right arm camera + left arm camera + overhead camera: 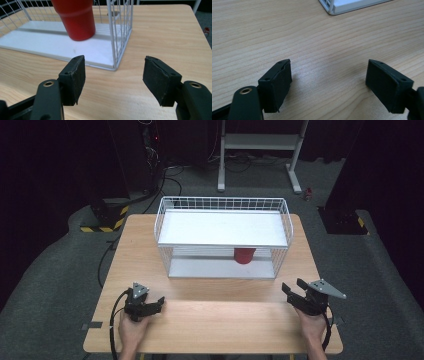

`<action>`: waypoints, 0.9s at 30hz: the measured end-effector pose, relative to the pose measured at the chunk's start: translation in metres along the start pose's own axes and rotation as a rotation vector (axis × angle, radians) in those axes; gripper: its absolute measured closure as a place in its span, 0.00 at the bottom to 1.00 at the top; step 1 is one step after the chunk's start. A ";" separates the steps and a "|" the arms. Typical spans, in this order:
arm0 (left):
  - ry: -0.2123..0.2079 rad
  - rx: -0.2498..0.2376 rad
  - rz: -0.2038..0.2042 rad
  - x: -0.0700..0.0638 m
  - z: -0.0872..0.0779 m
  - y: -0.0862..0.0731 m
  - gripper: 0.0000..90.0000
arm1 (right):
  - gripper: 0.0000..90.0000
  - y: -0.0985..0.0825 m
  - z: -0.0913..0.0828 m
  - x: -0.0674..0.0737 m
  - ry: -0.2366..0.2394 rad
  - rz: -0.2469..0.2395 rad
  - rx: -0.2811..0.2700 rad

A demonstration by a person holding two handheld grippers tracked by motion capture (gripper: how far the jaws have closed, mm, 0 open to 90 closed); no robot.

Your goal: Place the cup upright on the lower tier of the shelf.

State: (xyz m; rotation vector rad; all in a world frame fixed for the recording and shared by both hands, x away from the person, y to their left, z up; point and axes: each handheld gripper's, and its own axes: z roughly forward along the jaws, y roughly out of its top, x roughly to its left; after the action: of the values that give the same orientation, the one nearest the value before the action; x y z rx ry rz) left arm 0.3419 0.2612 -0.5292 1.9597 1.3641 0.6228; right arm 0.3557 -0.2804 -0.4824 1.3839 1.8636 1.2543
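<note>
A white wire rack stands at the far middle of the wooden table, and a red cup sits upright on its lower shelf, under the white upper shelf, toward the rack's right end. Nearer than the rack, off its left front corner, the left gripper rests low over the table in a hand — jaws spread, nothing between them. Off the rack's right front corner the right gripper hangs likewise, jaws wide apart and empty, aimed toward the cup.
</note>
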 end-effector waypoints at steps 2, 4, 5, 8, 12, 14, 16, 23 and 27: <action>0.000 0.000 0.000 0.000 0.000 0.000 0.23 | 0.38 -0.003 -0.001 -0.002 -0.006 -0.005 0.009; 0.000 0.000 0.000 0.000 0.000 0.000 0.23 | 0.38 -0.006 -0.001 -0.003 -0.007 -0.004 0.015; 0.000 0.000 0.000 0.000 0.000 0.000 0.23 | 0.38 -0.008 -0.002 -0.004 -0.010 -0.002 0.021; 0.000 0.000 0.000 0.000 0.000 0.000 0.23 | 0.38 -0.012 -0.003 -0.005 -0.016 -0.006 0.033; -0.001 0.002 0.001 0.000 0.000 0.000 0.23 | 0.38 -0.016 -0.002 -0.006 -0.028 -0.018 0.054; -0.001 0.001 0.000 0.000 0.000 0.000 0.23 | 0.38 -0.018 -0.002 -0.006 -0.036 -0.029 0.073; 0.000 0.000 0.000 0.000 0.000 0.000 0.23 | 0.38 -0.020 0.000 -0.006 -0.051 -0.046 0.091; -0.001 0.000 0.000 0.000 0.000 0.000 0.23 | 0.38 -0.027 0.006 -0.006 -0.081 -0.087 0.169; 0.000 0.000 0.000 0.000 0.000 0.000 0.23 | 0.38 -0.029 0.009 -0.007 -0.086 -0.106 0.193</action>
State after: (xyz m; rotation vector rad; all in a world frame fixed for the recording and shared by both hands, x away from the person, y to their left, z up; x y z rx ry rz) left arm 0.3419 0.2612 -0.5292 1.9599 1.3638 0.6225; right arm 0.3520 -0.2850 -0.5133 1.3931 2.0120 0.9690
